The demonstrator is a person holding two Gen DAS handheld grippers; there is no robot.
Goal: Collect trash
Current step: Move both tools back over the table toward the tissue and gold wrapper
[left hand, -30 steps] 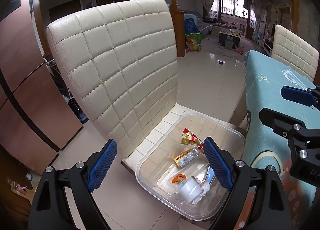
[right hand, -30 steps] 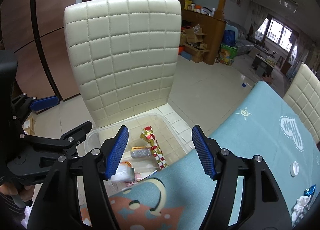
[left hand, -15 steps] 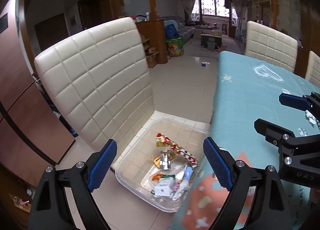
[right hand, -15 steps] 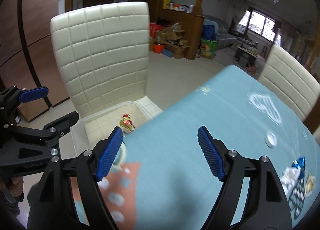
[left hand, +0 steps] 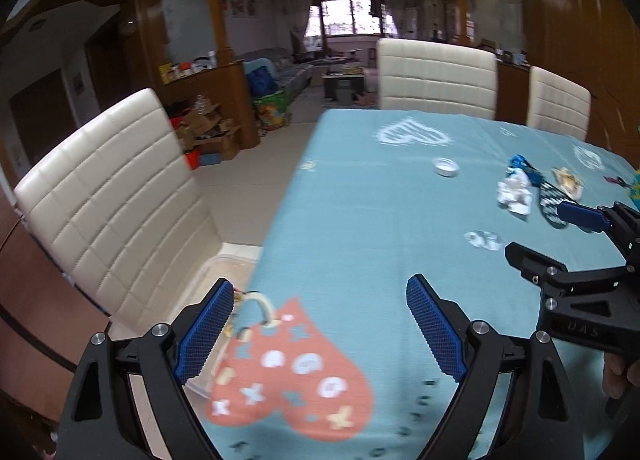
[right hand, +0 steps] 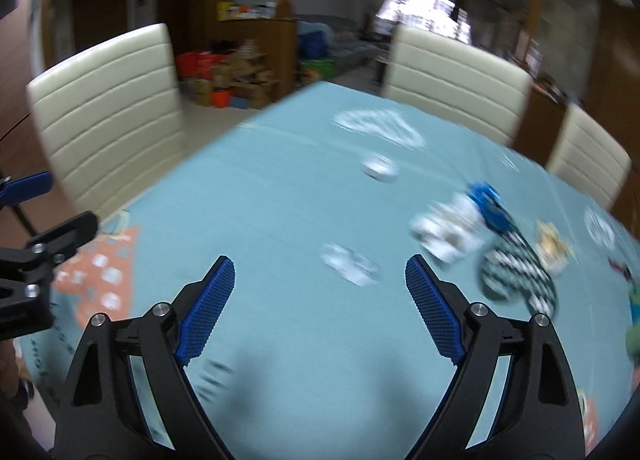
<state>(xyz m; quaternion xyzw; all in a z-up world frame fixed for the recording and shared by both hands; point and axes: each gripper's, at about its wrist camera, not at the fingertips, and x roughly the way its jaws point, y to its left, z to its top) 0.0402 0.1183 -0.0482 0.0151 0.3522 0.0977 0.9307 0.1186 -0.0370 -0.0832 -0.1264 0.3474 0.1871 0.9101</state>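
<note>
Trash lies on the far right of the teal tablecloth (left hand: 360,220): a crumpled white paper (left hand: 514,192), a blue wrapper (left hand: 520,161) just behind it, a dark patterned wrapper (left hand: 550,200) beside it, and a small white cap (left hand: 446,167) apart to the left. The right gripper (right hand: 320,300) hangs over the cloth near these, jaws having just been opening, nothing between them. The left gripper (left hand: 320,324) is spread wide and empty above the red heart print. A clear plastic bin (left hand: 224,272) sits on the cream chair (left hand: 112,196) at the table's left edge.
</note>
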